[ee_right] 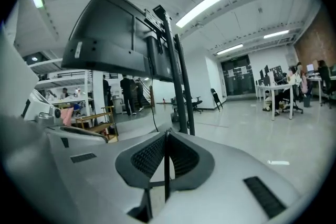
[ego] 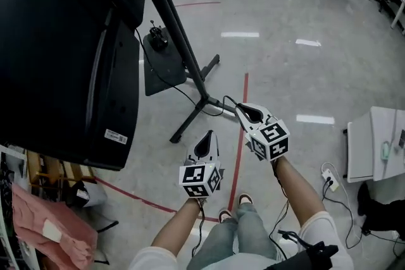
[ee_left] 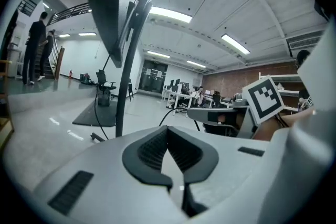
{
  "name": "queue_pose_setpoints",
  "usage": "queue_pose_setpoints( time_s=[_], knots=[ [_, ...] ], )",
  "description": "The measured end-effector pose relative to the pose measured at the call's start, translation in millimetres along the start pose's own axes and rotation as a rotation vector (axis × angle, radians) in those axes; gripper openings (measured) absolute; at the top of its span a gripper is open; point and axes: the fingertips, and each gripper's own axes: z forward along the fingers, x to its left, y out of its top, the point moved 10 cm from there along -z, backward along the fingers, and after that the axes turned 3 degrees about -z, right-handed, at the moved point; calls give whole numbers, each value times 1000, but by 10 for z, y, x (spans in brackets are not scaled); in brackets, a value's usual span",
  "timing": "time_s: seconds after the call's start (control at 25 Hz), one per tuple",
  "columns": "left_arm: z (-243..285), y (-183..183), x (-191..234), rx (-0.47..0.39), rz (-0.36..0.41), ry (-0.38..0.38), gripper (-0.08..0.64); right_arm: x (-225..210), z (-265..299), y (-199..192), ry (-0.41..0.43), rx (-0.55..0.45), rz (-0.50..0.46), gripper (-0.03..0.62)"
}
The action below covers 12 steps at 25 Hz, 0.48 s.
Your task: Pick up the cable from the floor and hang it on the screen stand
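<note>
A thin black cable [ego: 229,98] runs across the floor from the screen stand [ego: 174,22] up to my right gripper [ego: 243,109]. That gripper is shut on the cable, which shows as a dark line pinched between the jaws [ee_right: 167,176]. The big black screen [ego: 57,54] hangs on the stand at the left, and the stand's pole [ee_right: 178,86] rises just ahead of the right gripper. My left gripper [ego: 211,135] is lower and nearer to me, shut with nothing in it [ee_left: 168,131]. From it I see the stand pole [ee_left: 125,86] and the right gripper [ee_left: 220,113].
The stand's tripod legs [ego: 193,114] and a black base plate [ego: 163,63] spread over the floor ahead. A red tape line [ego: 240,136] runs between the grippers. A white cabinet [ego: 373,142] and a power strip [ego: 330,179] sit at the right, a wooden rack with pink cloth [ego: 44,224] at the lower left.
</note>
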Motion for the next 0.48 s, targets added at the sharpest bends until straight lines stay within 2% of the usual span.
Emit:
queue_pose_setpoints(
  time_s=[0.24,0.48],
  knots=[
    [-435,1188,-326,-59,16,62,2,237,-533,1459,108,-64,-106,31],
    [-691,2167,-525,-152,18,117,2,505,-656,2561,148,-132,-207,31]
  ],
)
